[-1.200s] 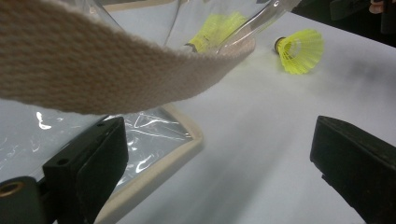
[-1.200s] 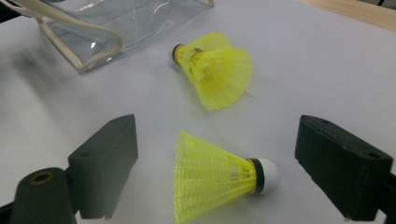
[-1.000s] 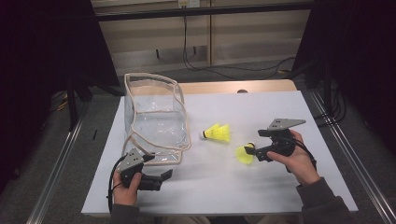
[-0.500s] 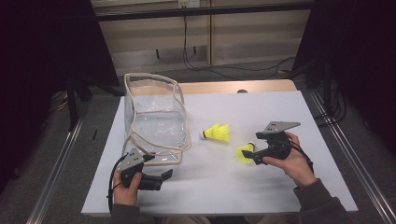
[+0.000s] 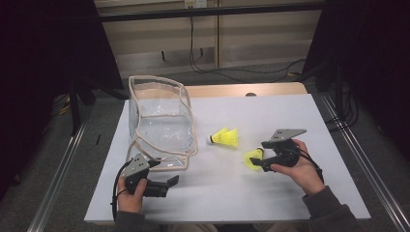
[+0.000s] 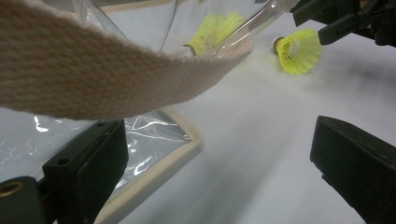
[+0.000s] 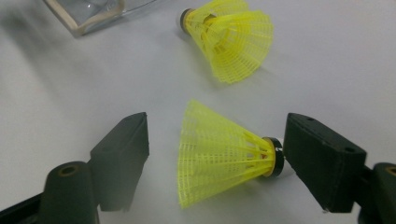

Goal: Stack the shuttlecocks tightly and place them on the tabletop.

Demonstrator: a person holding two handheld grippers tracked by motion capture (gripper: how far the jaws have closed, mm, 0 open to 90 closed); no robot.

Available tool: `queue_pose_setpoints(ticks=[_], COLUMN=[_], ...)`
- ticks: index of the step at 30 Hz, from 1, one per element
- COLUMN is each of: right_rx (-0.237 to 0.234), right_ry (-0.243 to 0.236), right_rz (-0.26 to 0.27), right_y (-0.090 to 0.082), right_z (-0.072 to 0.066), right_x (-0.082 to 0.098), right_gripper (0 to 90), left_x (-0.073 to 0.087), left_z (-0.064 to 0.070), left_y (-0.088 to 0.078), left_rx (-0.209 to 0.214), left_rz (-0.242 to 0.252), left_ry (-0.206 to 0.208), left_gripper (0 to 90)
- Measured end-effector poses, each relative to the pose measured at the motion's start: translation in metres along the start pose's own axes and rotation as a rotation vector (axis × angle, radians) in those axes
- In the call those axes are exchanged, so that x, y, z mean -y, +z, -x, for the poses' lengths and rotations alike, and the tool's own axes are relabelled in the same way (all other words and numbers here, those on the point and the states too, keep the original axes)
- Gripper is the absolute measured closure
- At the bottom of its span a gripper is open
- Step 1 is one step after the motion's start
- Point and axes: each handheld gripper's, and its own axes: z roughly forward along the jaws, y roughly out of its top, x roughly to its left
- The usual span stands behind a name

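Two yellow shuttlecocks lie on the white table. The nearer shuttlecock (image 5: 249, 158) (image 7: 219, 154) lies on its side between the jaws of my right gripper (image 5: 255, 162) (image 7: 219, 140). Those jaws have just been closing. One jaw is at the cork tip, while a gap remains between the other jaw and the skirt. The farther shuttlecock (image 5: 227, 137) (image 7: 231, 39) lies loose toward the clear bag (image 5: 162, 121). My left gripper (image 5: 173, 182) (image 6: 219, 158) rests open on the table at the bag's near edge, with nothing between its jaws.
The clear bag has beige trim, and its strap (image 6: 93, 74) hangs across the left gripper view. The table's front edge (image 5: 217, 220) runs just below both hands. Metal rails (image 5: 367, 174) flank the table.
The right gripper's jaws have drawn closer together around the nearer shuttlecock. The left gripper, the bag and the farther shuttlecock have not moved.
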Motion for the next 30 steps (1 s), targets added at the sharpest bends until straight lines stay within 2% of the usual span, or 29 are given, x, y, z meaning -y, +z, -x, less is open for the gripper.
queue_pose_setpoints(ticks=[10, 19, 30], right_rx=[0.019, 0.019, 0.027], right_ry=[-0.018, -0.045, -0.029], right_rz=[-0.037, -0.039, -0.035], right_y=[0.0057, 0.0076, 0.0062], right_z=[-0.0002, -0.0021, 0.0026], right_x=[0.0050, 0.0058, 0.0093], right_gripper=[35.4, 46.0, 52.7], left_x=[-0.0001, -0.0001, -0.0002], left_z=[-0.0003, -0.0002, -0.0002], left_y=[0.0000, 0.0001, 0.0002], left_rx=[0.000, 0.000, -0.001], left_rz=[-0.001, -0.001, 0.000], left_ry=[0.003, 0.002, 0.002], left_gripper=[4.1, 4.1, 4.1])
